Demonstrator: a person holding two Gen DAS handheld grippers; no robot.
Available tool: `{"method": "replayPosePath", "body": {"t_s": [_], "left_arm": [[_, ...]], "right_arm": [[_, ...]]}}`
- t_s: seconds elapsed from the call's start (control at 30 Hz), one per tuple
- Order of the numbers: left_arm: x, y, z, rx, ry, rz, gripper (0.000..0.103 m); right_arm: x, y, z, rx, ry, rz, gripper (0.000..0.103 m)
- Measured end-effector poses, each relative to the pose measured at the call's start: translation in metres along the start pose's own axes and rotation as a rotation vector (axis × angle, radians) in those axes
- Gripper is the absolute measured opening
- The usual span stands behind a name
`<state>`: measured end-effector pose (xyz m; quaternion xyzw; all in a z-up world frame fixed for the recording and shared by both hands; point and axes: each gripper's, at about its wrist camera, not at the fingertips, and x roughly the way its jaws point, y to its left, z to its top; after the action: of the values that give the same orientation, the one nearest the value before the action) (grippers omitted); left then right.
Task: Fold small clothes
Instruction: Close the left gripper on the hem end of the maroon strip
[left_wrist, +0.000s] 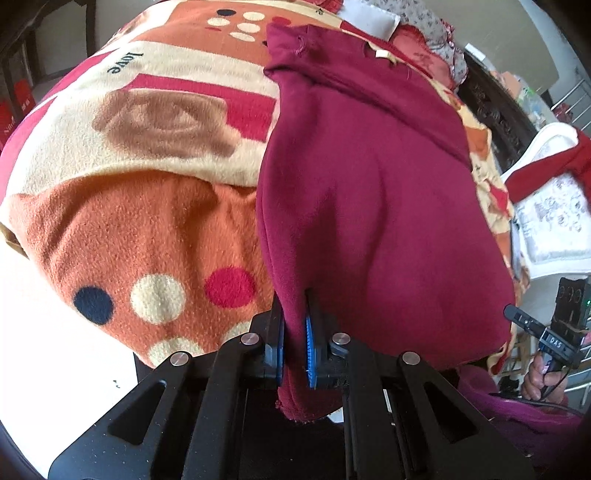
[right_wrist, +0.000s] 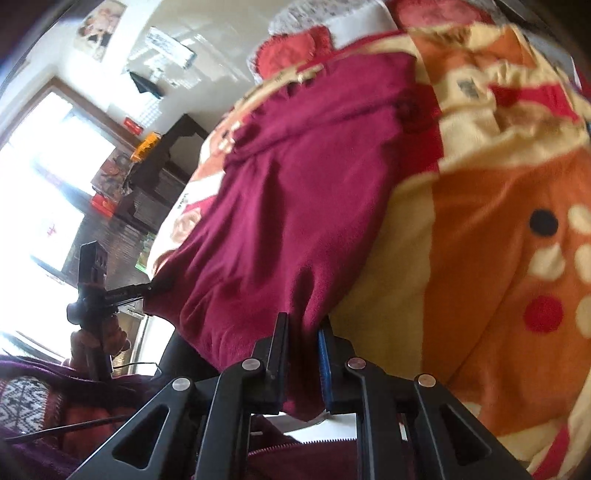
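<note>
Maroon garment (left_wrist: 369, 192) lies on the patterned blanket (left_wrist: 147, 229), its near hem pinched by your left gripper (left_wrist: 294, 350); nothing looks folded yet, so every fold remains. From the right wrist, your right gripper (right_wrist: 303, 354) clamps another near edge, and only this view shows a window (right_wrist: 48, 166) far left.

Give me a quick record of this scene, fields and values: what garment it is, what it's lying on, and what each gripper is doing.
garment: maroon fleece garment, partly folded
surface: orange, cream and red polka-dot blanket
left gripper: shut on the garment's near edge
right gripper: shut on the near edge too
hem: hangs below both sets of pads
other items: red cloth on a white patterned cloth beside the bed
</note>
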<state>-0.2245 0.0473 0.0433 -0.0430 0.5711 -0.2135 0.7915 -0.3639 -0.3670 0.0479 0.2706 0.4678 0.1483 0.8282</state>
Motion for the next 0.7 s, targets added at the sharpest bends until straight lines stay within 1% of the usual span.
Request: {"method": "replayPosePath", "body": {"t_s": [0.13, 0.17, 0.2, 0.27, 0.3, 0.33, 0.47, 0.6, 0.7], "left_arm": [[0.006, -0.003, -0.002, 0.014, 0.006, 0.034, 0.008], [0.008, -0.004, -0.002, 0.016, 0.007, 0.038, 0.008], [0.008, -0.003, -0.002, 0.018, 0.007, 0.042, 0.008], [0.009, -0.004, -0.003, 0.020, 0.007, 0.044, 0.008], [0.009, -0.004, -0.003, 0.020, 0.007, 0.045, 0.008], [0.010, -0.003, -0.003, 0.020, 0.008, 0.046, 0.008], [0.013, -0.003, -0.003, 0.017, 0.015, 0.045, 0.008], [0.016, -0.003, -0.003, 0.011, 0.030, 0.042, 0.008], [0.020, 0.001, -0.003, -0.017, 0.055, 0.028, 0.010]], "right_arm": [[0.012, -0.009, -0.004, 0.035, 0.029, 0.005, 0.015], [0.013, -0.010, -0.004, 0.034, 0.035, 0.001, 0.016], [0.015, -0.011, -0.005, 0.034, 0.040, -0.002, 0.019], [0.018, -0.012, -0.007, 0.042, 0.056, -0.004, 0.032], [0.019, -0.013, -0.007, 0.048, 0.062, -0.002, 0.043], [0.021, -0.014, -0.008, 0.056, 0.069, 0.005, 0.047], [0.026, -0.008, -0.010, 0.028, 0.088, -0.014, 0.047], [0.027, -0.009, -0.010, 0.044, 0.086, -0.009, 0.047], [0.027, -0.008, -0.011, 0.043, 0.082, -0.009, 0.047]]}}
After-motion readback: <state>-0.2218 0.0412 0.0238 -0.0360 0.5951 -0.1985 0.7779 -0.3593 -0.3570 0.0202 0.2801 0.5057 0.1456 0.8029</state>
